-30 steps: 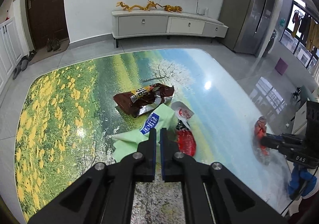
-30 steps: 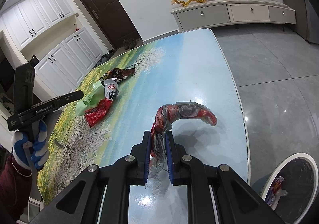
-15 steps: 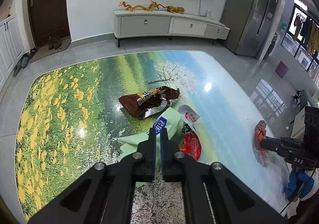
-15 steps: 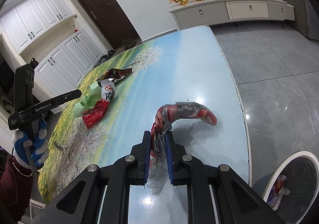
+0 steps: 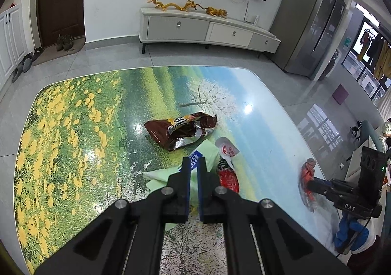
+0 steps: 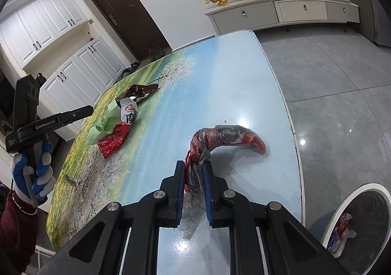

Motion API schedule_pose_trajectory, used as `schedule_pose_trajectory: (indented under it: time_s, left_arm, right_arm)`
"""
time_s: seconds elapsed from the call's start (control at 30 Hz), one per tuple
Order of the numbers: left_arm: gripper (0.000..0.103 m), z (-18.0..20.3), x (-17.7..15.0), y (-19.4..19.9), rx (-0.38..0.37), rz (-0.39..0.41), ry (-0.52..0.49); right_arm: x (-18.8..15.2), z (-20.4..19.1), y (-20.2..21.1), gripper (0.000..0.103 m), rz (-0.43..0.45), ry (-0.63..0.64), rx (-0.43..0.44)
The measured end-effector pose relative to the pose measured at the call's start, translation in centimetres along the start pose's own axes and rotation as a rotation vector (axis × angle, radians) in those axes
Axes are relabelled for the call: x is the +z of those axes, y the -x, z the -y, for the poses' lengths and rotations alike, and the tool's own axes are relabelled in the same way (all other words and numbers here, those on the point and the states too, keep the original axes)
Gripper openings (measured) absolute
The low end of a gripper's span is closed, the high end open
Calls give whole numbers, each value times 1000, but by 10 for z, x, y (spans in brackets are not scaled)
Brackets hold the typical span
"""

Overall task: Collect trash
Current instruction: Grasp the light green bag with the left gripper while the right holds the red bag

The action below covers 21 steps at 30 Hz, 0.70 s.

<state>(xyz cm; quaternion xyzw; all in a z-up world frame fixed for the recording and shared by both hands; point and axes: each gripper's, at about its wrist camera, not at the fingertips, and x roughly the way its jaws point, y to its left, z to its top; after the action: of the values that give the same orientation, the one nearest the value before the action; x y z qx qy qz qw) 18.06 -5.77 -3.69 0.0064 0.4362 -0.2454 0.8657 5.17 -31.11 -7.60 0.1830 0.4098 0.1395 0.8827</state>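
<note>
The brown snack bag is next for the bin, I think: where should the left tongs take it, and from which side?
Probably the brown snack bag at its raised, crumpled torn end by the silver lining, from above on the near side. The opposite end lies flat on the table.

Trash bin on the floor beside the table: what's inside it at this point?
The trash bin holds one crumpled purple, red and white wrapper against its dark liner. The frame edge cuts off the rest.
</note>
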Motion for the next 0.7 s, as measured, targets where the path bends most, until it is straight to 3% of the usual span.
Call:
schedule_pose_trajectory:
  time_s: [0.1,0.27,0.4,0.7]
  left_arm:
    - [65,1,0,3,10,19,-4]
    - [65,4,3,4,22,35,-27]
    - [65,5,4,-12,74,-21,-69]
    - [62,5,-3,-47,117,-109,-110]
  right_arm:
    - [0,1,0,14,2,-4,2]
    - [-1,2,0,14,1,-9,1]
    - [-1,2,0,14,0,-13,3]
    - [-1,3,-1,14,-2,-16,8]
